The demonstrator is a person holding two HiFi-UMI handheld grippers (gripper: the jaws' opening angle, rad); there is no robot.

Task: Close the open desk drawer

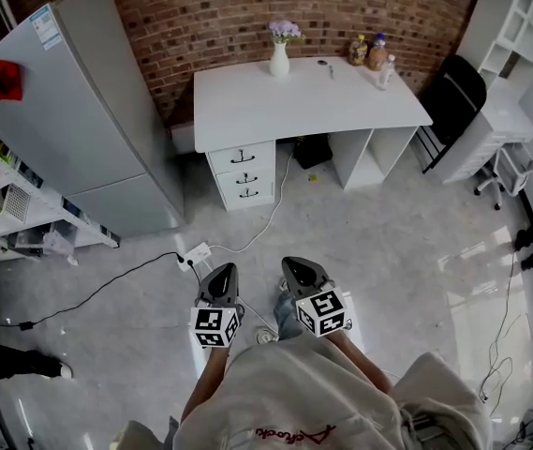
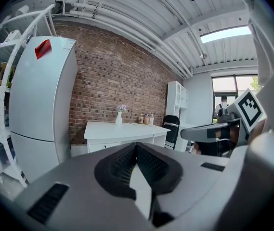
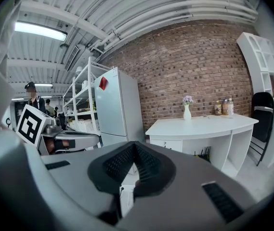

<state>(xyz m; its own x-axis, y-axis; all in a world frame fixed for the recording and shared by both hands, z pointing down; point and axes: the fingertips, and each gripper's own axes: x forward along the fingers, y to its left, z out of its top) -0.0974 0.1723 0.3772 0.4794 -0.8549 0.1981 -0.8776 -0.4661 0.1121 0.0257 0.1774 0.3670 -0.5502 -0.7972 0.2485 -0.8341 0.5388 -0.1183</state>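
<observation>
Drawer stack (image 1: pixel 242 174): three white fronts with dark handles, under the desk's left end as the head view shows it. From this far off I cannot tell which front stands out.
Desk (image 1: pixel 294 106): white, its back edge against the brick wall (image 1: pixel 219 12). It also shows in the left gripper view (image 2: pixel 122 129) and the right gripper view (image 3: pixel 199 126).
On the desk: a white vase with pale purple flowers (image 1: pixel 281 52) at the back edge near the middle; a small group of bottles (image 1: pixel 371 52) at the back right corner.
Under the desk: a dark item (image 1: pixel 311 150) on the floor in the knee space, too small to make out.
Left of the desk: a tall grey fridge (image 1: pixel 83 120) with a red tag, just beside the drawer end.
Right of the desk: a black chair (image 1: pixel 453 97), then white shelving (image 1: pixel 514 26).
In front of the desk: a white cable (image 1: pixel 271 218) runs from the drawer stack across the grey floor to a power strip (image 1: pixel 196 254).
Left gripper (image 1: pixel 225 268): well in front of the desk, over the floor near the power strip; jaws clenched together, nothing between them (image 2: pixel 137 147).
Right gripper (image 1: pixel 290 262): just beside the left one, equally far from the desk; jaws also pressed together and empty (image 3: pixel 134 146).
Person: light sleeves at the bottom of the head view, both grippers pointing towards the desk.
</observation>
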